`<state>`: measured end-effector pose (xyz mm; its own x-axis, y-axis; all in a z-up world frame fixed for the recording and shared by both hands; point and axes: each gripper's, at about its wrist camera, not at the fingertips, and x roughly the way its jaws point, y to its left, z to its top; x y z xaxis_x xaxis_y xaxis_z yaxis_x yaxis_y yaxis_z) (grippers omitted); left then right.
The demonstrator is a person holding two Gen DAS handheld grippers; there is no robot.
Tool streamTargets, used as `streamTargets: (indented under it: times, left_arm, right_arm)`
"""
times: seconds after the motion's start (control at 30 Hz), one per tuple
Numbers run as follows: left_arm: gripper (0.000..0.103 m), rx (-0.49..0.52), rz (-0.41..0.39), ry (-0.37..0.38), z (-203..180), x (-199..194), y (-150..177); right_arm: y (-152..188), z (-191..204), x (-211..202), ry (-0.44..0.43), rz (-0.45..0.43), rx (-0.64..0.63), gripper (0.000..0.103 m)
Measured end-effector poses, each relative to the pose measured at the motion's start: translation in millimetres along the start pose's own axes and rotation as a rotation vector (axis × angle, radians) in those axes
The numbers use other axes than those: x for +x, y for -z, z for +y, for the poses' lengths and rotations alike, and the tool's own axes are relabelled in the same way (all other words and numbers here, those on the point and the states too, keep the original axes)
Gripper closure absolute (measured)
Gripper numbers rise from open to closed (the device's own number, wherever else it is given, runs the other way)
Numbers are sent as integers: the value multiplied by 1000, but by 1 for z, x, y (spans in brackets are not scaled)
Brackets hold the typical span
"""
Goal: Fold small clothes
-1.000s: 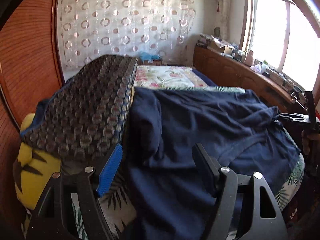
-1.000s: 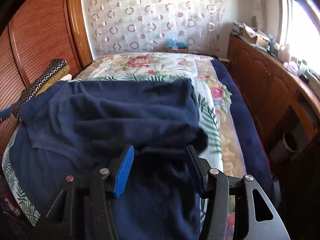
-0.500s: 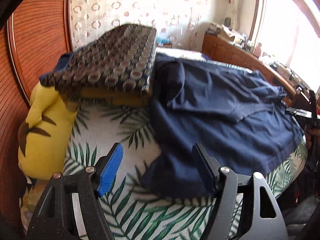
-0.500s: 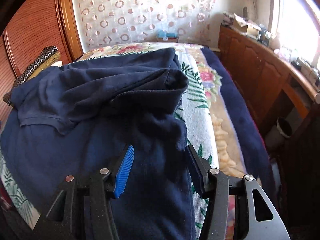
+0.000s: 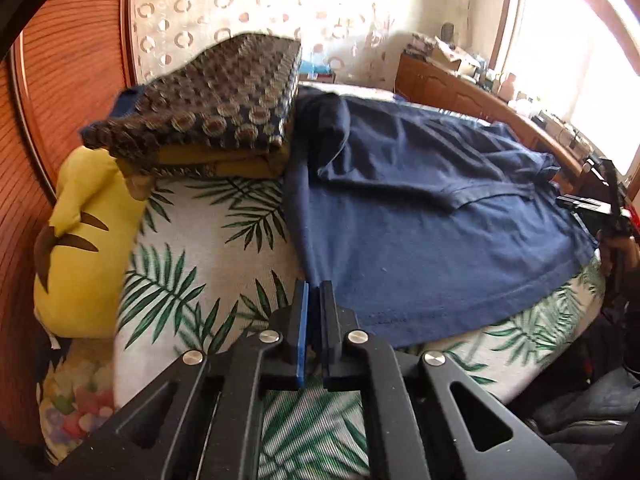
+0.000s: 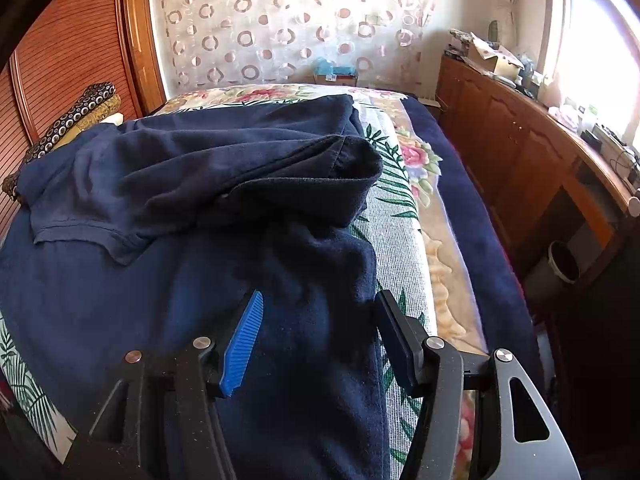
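Observation:
A navy shirt point(image 5: 420, 216) lies spread on the leaf-print bed cover point(image 5: 208, 248), with a sleeve folded over its upper part. My left gripper point(image 5: 314, 294) is shut on the shirt's near left corner, where side edge and hem meet. In the right wrist view the same shirt point(image 6: 160, 272) shows a rolled fold point(image 6: 320, 184) near its right side. My right gripper point(image 6: 320, 320) hovers over the shirt's right edge. Its jaws are opening; cloth lies under and between them, and the pads do not press on it.
A folded patterned blanket stack point(image 5: 216, 108) and a yellow plush toy point(image 5: 84, 248) sit at the bed's left by the wooden wall. A wooden cabinet point(image 6: 520, 152) runs along the right, with a bin point(image 6: 560, 268) on the floor. A dotted curtain point(image 6: 288, 20) hangs behind.
My left gripper has pulled back from over the shirt to its near corner and has shut there. The shirt now lies flatter. My right gripper's jaws stand slightly wider.

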<state>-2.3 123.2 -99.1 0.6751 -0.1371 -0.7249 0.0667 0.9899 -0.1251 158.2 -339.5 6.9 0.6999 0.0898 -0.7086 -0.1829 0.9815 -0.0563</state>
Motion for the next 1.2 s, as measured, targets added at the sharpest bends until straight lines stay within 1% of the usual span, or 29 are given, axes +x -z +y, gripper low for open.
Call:
streamTargets:
  times: [0.07, 0.13, 0.17, 0.3, 0.33, 0.37, 0.4, 0.43, 0.47, 0.53, 0.6, 0.67, 0.77, 0.9, 0.97, 1.0, 1.03, 1.1, 1.2]
  left_arm:
    - [97, 0, 5, -32, -1, -7, 2]
    - [97, 5, 4, -64, -2, -10, 4]
    - [97, 3, 1, -63, -2, -12, 3]
    - [97, -20, -9, -39, 0, -12, 1]
    - [94, -22, -17, -34, 0, -12, -2]
    - [87, -22, -23, -34, -1, -12, -5]
    - [68, -23, -29, -33, -2, -11, -8]
    - [53, -23, -40, -29, -3, -10, -11]
    - [48, -22, -50, -20, -5, -9, -15]
    - [28, -30, -63, 3, -7, -5, -24]
    - [27, -47, -74, 4, -9, 3, -34]
    - [27, -52, -81, -13, -14, 12, -46]
    - [27, -27, -106, -16, -23, 25, -62]
    - [27, -5, -103, -11, -31, 47, -81]
    - [33, 4, -98, -20, -33, 57, -86]
    - [41, 6, -94, -26, -33, 62, -89]
    - [46, 2, -89, -31, -33, 67, -92]
    - [47, -13, -73, -61, -30, 77, -97]
    - [47, -14, -69, -83, -28, 84, -101]
  right_arm:
    - [-3, 1, 0, 0, 0, 0, 43]
    - [3, 1, 1, 2, -1, 1, 43]
    - [12, -1, -1, 1, -3, 1, 43]
    - [15, -2, -1, 2, -3, 1, 43]
    - [15, -2, -1, 3, -4, 1, 43]
    - [15, -3, -1, 2, -3, 0, 43]
    - [14, -2, -1, 3, -3, 0, 43]
    - [15, -3, -1, 2, -3, 0, 43]
    - [15, -3, -1, 2, -3, 0, 43]
    - [15, -3, -1, 2, -3, 0, 43]
    - [14, -2, -1, 3, -3, 0, 43]
    - [15, -3, -1, 2, -3, -1, 43]
    - [15, -3, -1, 2, -3, 0, 43]
    - [14, -3, -1, 2, -3, 0, 43]
    - [15, -3, -1, 2, -3, 0, 43]
    - [14, -3, -1, 2, -3, 0, 43]
    - [14, -4, -1, 2, -3, 0, 43]
    - [14, -4, -1, 1, -3, 0, 43]
    - [19, -4, -4, 0, -4, 2, 43]
